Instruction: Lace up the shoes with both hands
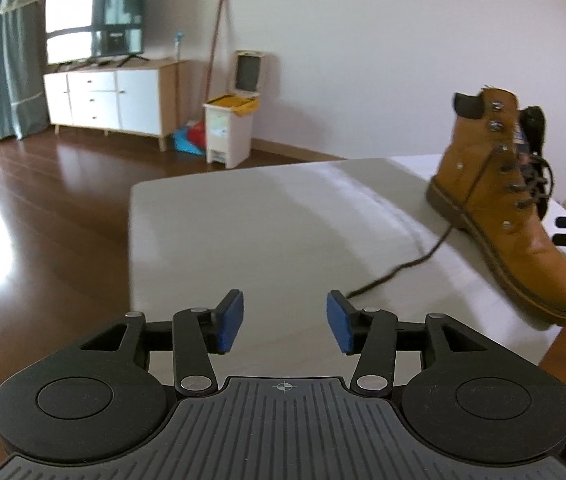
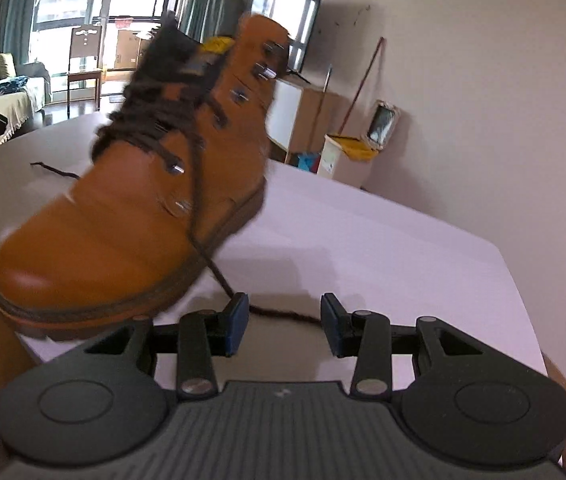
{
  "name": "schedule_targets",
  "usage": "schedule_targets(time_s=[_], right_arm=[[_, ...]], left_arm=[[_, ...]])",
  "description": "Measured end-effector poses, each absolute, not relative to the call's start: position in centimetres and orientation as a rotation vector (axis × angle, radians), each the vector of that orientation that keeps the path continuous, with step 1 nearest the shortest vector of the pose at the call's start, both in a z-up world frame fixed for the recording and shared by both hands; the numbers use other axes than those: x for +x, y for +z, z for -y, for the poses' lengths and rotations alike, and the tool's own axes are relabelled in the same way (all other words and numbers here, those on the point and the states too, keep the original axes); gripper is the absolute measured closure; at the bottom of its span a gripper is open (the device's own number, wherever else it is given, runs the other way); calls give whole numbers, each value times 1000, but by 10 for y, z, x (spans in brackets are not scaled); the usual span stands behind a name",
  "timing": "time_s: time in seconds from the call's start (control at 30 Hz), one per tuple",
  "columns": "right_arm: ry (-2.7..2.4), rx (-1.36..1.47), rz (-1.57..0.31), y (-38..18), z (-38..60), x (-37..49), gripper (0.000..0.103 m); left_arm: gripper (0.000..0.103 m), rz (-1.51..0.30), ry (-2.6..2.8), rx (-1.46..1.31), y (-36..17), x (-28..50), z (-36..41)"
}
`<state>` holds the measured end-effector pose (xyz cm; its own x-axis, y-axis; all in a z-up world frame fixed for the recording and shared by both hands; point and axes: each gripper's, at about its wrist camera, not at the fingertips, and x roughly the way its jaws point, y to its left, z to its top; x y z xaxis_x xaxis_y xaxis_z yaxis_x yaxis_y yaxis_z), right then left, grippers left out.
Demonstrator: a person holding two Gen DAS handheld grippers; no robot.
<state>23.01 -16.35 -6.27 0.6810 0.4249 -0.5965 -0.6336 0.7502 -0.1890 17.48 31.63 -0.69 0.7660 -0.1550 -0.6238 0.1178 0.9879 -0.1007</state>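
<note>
Tan leather lace-up boot (image 1: 511,208) standing on the white table (image 1: 243,232), left gripper (image 1: 285,322) parted and empty, lace end (image 1: 387,276) lying just beyond it, right gripper (image 2: 285,324) parted (dark lace (image 2: 283,314) crossing its gap, pads not pressing)

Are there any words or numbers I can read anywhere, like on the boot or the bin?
None can be read.
Boot tongue tag: too blurred to read.
White bin: faint print on its front, too small to read.
TV: only window reflections, no legible text.
</note>
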Motion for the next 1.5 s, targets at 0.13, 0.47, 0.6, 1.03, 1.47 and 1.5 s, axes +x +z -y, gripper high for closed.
schedule_targets(time_s=[0.13, 0.47, 0.6, 1.03, 1.47, 1.5], right_arm=[[657, -378, -592, -62, 184, 257, 60], [837, -319, -697, -73, 205, 305, 58], [864, -316, -714, -75, 205, 304, 63], [855, -370, -598, -37, 202, 229, 101], [919, -505, -479, 20, 172, 187, 101], [923, -496, -486, 20, 173, 189, 101]], left_arm=[[46, -676, -190, -53, -5, 179, -300], [36, -691, -227, -48, -9, 191, -266], [36, -675, -283, -39, -6, 193, -253], [36, -525, -613, 150, 19, 188, -166], [41, -354, -948, 421, 24, 208, -70], [41, -346, -957, 427, 21, 209, -65]])
